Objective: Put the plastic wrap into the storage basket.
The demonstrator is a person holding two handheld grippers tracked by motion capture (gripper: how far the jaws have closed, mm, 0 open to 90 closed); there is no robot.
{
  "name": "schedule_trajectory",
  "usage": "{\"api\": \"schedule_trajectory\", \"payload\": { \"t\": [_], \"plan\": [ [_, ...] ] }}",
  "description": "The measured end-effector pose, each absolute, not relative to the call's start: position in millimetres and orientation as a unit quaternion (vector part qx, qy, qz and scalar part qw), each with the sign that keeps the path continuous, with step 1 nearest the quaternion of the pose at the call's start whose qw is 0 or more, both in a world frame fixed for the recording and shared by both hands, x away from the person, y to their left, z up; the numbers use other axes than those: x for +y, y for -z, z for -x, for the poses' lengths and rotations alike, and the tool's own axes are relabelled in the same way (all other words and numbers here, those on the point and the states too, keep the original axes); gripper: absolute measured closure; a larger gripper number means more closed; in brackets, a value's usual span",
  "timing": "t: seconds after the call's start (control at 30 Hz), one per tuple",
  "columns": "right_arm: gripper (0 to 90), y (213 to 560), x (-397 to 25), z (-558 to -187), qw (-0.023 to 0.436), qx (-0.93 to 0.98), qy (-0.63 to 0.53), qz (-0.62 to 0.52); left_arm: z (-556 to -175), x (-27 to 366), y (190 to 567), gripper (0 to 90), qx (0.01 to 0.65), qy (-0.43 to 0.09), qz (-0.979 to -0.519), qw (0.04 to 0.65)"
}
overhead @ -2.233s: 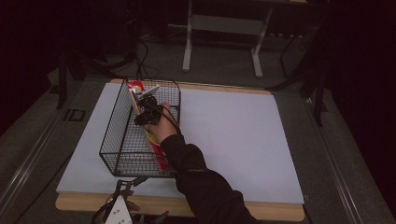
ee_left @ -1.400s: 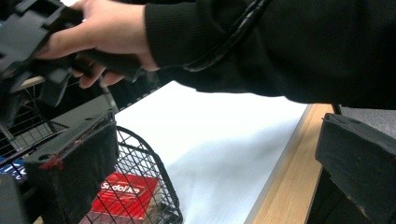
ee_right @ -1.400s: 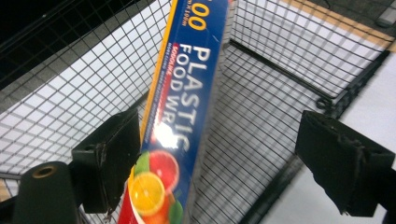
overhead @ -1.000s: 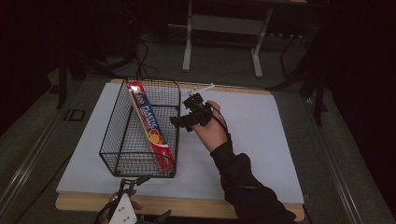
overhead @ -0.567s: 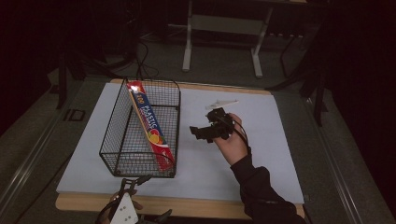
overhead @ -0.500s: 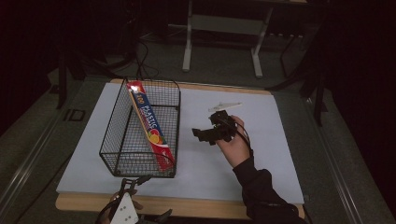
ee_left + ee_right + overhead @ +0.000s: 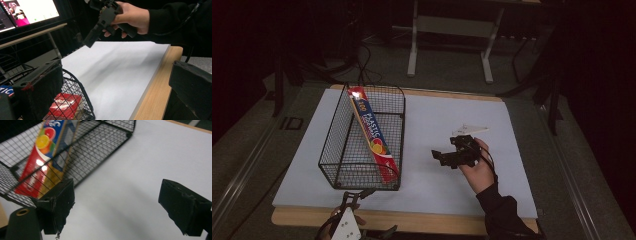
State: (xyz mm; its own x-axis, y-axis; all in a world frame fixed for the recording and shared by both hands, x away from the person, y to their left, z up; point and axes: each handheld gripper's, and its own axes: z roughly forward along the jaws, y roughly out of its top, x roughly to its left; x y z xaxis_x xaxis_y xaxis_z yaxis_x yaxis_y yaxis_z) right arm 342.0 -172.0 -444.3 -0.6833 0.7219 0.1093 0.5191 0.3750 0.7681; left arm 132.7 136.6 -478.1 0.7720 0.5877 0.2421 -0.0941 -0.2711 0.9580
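From the high view, a black wire-mesh basket [image 7: 362, 137] is sitting on the white sheet [image 7: 437, 125] that is covering the wooden-edged surface [image 7: 412, 222], and a long, narrow cardboard box [image 7: 373, 140] is leaning diagonally inside it, its red and blue face reading "PLASTIC" beside printed citrus slices. The right gripper [image 7: 443, 157] is hovering at about three o'clock from the basket, well apart from it, held in the right hand [image 7: 477, 167] of a dark-sleeved arm; the left gripper [image 7: 357, 197] is sitting at six o'clock, at the near edge, just beside the basket's near wall. A pale flat piece [image 7: 469, 130] is lying on the sheet at twelve o'clock from the right hand. In the left gripper view, the blunt black jaws are standing wide apart with nothing between them, the left one just beside the basket rim [image 7: 75, 85], and the box's red end [image 7: 63, 105] is showing through the mesh. In the right gripper view, rough-edged foam-like jaws are gaping apart over bare sheet, with the basket and its glossy box [image 7: 42, 152] at ten o'clock.
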Motion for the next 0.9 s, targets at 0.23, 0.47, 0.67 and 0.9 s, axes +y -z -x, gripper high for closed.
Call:
{"api": "schedule_trajectory", "payload": {
  "t": [0.23, 0.47, 0.67, 0.9],
  "plan": [
    [13.4, 455.2, -191.8, -331.2, 0.121, 0.818, -0.409, -0.386, -132.8, 135.4, 478.6, 0.1, 0.164, -0.295, -0.744, 0.577],
    [13.2, 468.2, -207.5, -320.2, 0.126, 0.822, -0.398, -0.387, -132.4, 134.0, 478.6, 0.1, 0.162, -0.294, -0.746, 0.576],
    [13.3, 480.8, -219.7, -309.8, 0.122, 0.825, -0.386, -0.394, -132.3, 134.2, 478.6, 0.1, 0.161, -0.294, -0.746, 0.576],
    [13.2, 488.8, -232.1, -304.8, 0.128, 0.821, -0.388, -0.398, -131.8, 134.2, 478.4, 0.1, 0.159, -0.295, -0.747, 0.575]
  ]
}}
